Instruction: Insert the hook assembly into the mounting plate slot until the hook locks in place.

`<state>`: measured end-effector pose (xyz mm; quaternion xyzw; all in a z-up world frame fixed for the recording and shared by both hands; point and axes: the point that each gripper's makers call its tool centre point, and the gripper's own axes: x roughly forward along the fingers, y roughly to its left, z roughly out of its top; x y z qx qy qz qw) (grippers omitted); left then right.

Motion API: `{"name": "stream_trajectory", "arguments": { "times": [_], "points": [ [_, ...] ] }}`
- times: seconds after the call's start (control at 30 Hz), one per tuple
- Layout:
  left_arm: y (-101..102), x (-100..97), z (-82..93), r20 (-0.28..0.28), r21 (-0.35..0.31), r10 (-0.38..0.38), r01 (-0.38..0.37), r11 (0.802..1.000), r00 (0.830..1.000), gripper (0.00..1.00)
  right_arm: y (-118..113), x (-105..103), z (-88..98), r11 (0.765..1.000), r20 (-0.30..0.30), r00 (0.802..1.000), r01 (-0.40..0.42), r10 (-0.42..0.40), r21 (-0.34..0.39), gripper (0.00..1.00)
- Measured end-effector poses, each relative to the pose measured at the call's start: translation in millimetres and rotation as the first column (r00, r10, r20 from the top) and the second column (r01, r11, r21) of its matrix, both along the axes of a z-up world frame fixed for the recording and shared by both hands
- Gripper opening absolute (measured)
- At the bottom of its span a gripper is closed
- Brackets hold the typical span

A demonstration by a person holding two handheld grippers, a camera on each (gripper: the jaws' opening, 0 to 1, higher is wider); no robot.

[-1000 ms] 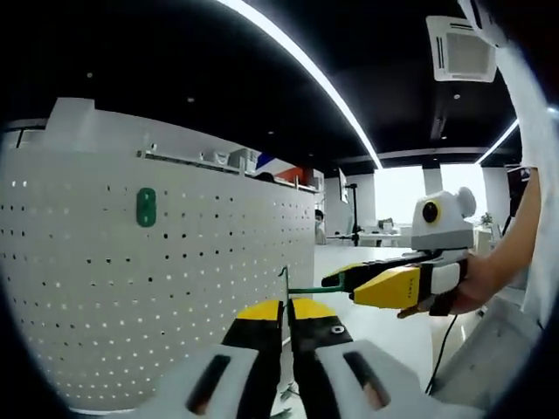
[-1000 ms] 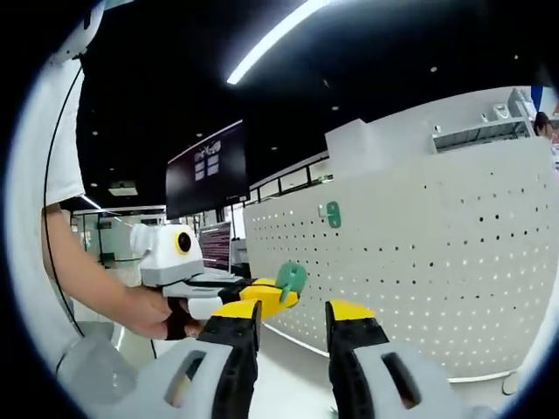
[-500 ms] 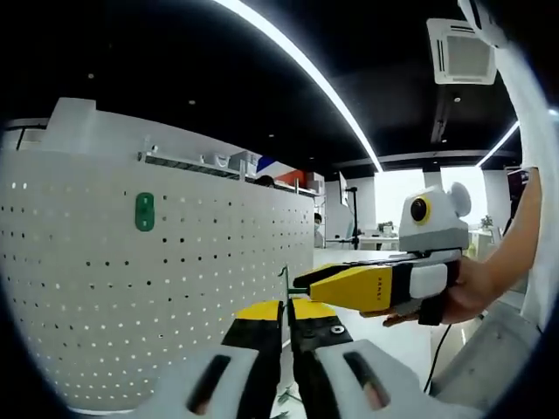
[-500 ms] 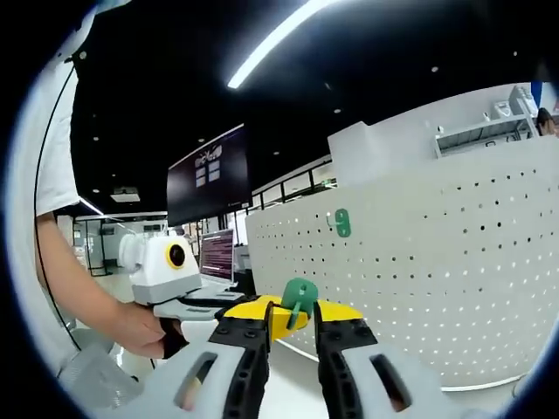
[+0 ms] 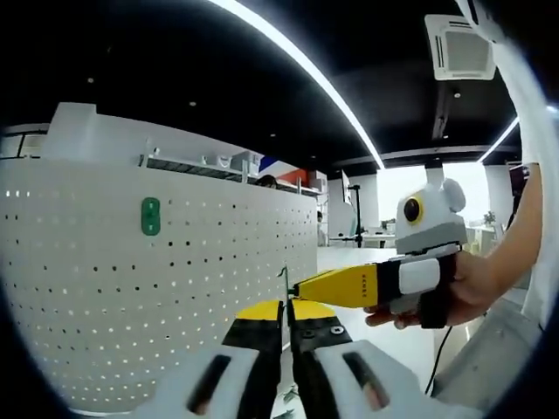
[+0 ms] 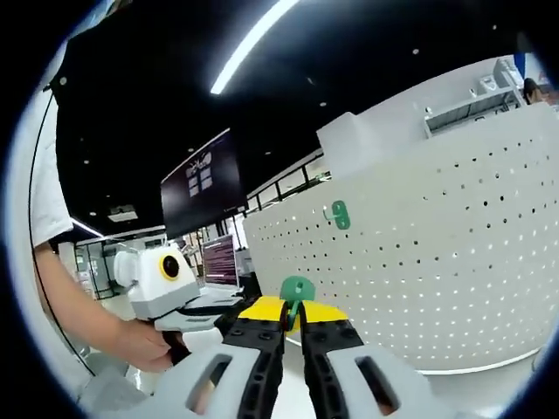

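Dark ceiling with long white light strips hangs over an office-like room, and the landmark for everything below is the white pegboard panel, a curved wall of small holes that reads as the mounting plate. On its face, up in the upper rows of holes, sits a small green fitting; it also shows on the pegboard panel in the right gripper view.

In the left gripper view the left gripper rises just to the right of the pegboard panel's near edge, its yellow-tipped black jaws pressed together on the thin green stem of the hook assembly, which stands up between them. The right gripper comes in from the side away from the panel, held in a person's hand, and its yellow jaws taper to a tip that meets the stem just above the left jaws.

In the right gripper view the right gripper has its jaws closed on the hook assembly, whose round green head pokes up between the yellow tips, in front of the pegboard panel's lower part and well below the green fitting. The left gripper reaches in from the side away from the panel, held in a hand. Behind it, away from the panel, hangs a dark screen
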<state>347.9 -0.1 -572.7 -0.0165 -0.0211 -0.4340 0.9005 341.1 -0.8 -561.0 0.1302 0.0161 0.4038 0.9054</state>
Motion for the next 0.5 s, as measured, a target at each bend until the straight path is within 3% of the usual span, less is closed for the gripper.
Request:
{"name": "stream_trajectory", "arguments": {
  "times": [0.07,0.3,0.5],
  "points": [
    [0.0,-0.9,-0.1,0.009,0.014,0.000,-0.001,1.000,1.000,0.01,1.4,1.3,-1.7,1.000,-0.048,0.999,-0.006,0.007,0.030,0.04],
    [0.2,-0.9,-2.0,0.014,0.036,0.006,-0.007,0.999,1.000,0.01,2.5,0.4,-2.7,1.000,-0.013,1.000,0.019,-0.020,-0.025,0.02],
    [-1.0,-1.6,-2.9,0.016,0.051,0.004,-0.005,0.999,1.000,0.01,1.5,0.2,-3.4,0.999,-0.020,0.999,0.033,-0.034,-0.039,0.01]
  ]
}}
